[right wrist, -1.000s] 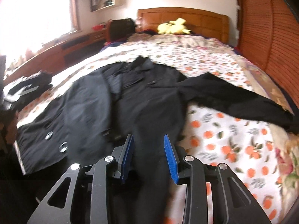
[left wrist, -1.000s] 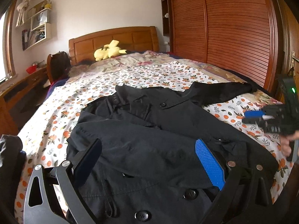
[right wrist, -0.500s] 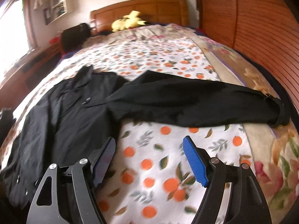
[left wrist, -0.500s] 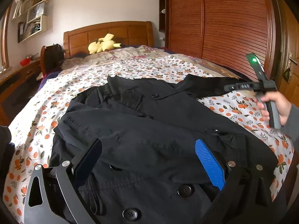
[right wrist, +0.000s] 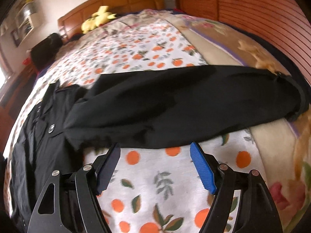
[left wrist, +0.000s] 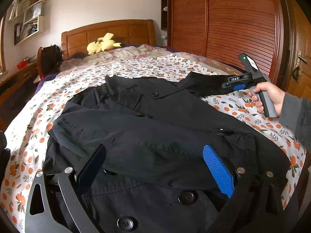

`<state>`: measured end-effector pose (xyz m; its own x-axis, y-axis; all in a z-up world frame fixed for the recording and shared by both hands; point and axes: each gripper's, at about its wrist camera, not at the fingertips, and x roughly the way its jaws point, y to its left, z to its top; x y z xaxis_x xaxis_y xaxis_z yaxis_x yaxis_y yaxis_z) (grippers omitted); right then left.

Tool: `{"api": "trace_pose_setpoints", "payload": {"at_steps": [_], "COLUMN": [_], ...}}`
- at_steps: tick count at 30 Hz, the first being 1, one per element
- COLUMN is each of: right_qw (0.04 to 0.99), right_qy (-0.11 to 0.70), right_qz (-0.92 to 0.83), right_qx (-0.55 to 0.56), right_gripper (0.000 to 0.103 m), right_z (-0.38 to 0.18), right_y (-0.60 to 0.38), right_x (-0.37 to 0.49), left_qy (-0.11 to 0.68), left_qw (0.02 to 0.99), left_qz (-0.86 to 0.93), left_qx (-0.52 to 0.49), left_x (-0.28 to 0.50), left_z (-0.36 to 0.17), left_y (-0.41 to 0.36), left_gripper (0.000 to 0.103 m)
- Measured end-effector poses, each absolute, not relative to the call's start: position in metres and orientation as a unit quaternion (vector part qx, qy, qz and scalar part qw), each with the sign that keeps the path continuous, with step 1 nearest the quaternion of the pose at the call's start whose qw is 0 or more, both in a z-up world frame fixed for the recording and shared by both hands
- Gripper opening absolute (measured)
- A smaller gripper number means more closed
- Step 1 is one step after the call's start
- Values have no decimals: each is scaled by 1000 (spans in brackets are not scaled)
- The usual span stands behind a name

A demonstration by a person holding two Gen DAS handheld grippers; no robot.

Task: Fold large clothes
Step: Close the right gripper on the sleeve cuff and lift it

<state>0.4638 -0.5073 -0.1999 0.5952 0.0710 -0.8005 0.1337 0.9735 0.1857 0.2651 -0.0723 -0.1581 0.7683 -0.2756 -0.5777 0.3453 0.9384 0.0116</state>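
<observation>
Your black two-finger left gripper wore ridged blue pads and silver pivot screws, as did the right gripper. Your hand emerged from a grey knit sleeve around a grey handle.

Wooden headboard, slatted wardrobe (right), white wall, 1 shelf.

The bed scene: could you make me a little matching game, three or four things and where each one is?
Things:
1. plush toy
2. black coat
3. coat sleeve
4. right gripper

Places:
A. stretched sideways across the orange-print quilt
B. open, just short of the sleeve's near edge
C. by the headboard
D. spread buttons-up under the left gripper

Pairs: 1-C, 2-D, 3-A, 4-B
</observation>
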Motion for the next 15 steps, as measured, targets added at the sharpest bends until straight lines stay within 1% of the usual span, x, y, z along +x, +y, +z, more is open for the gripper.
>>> {"api": "trace_pose_setpoints", "payload": {"at_steps": [7,9,10,11,12,14,15], "right_qw": [875,871,870,867,866,866,867], "right_qy": [454,453,453,452,451,446,445], "right_qz": [-58,-68,-75,-85,-93,-107,-109], "right_qx": [157,177,183,190,194,197,196], "right_gripper": [72,70,63,54,49,31,25], "right_z": [-207,-211,-212,-214,-215,-216,-216], "right_y": [-541,-552,-556,-560,-563,-567,-568], "right_x": [478,483,484,486,487,489,491], "left_qy": [304,306,306,307,307,310,310], "left_qw": [935,934,934,934,934,933,933], "left_qz": [-175,-175,-175,-175,-174,-174,-175], "left_qx": [53,54,53,53,53,52,50], "left_x": [267,268,268,268,268,268,268], "left_z": [-161,-162,-162,-163,-163,-163,-162], "left_y": [-73,-72,-72,-72,-72,-71,-70], "left_gripper": [101,101,101,101,101,101,101]}}
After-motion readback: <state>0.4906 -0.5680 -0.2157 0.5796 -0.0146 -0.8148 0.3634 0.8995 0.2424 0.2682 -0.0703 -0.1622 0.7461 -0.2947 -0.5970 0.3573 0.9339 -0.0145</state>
